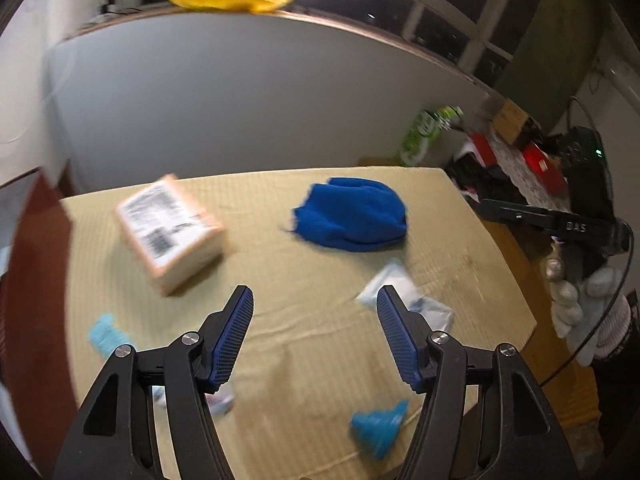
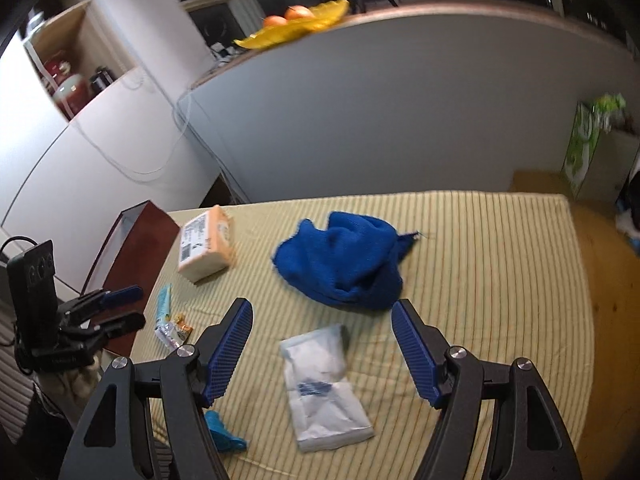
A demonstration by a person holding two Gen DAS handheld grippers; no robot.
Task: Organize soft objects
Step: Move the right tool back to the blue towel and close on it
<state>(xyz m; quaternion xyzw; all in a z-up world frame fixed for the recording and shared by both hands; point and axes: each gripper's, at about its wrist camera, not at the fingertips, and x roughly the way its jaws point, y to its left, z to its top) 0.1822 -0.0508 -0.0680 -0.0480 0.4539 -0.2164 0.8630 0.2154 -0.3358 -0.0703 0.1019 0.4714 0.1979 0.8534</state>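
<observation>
At the far left a dark red box stands against the tabletop edge, probably where the soft things belong. Next comes a labelled parcel, with snack wrappers just before it. The left gripper hovers above the cloth, jaws spread wide and empty. Mid-table, the crumpled blue knit hat lies loose and unsorted; a white soft packet lies near it, between the jaws of the right gripper, which also gape open and empty, seemingly lined up to pinch it
</observation>
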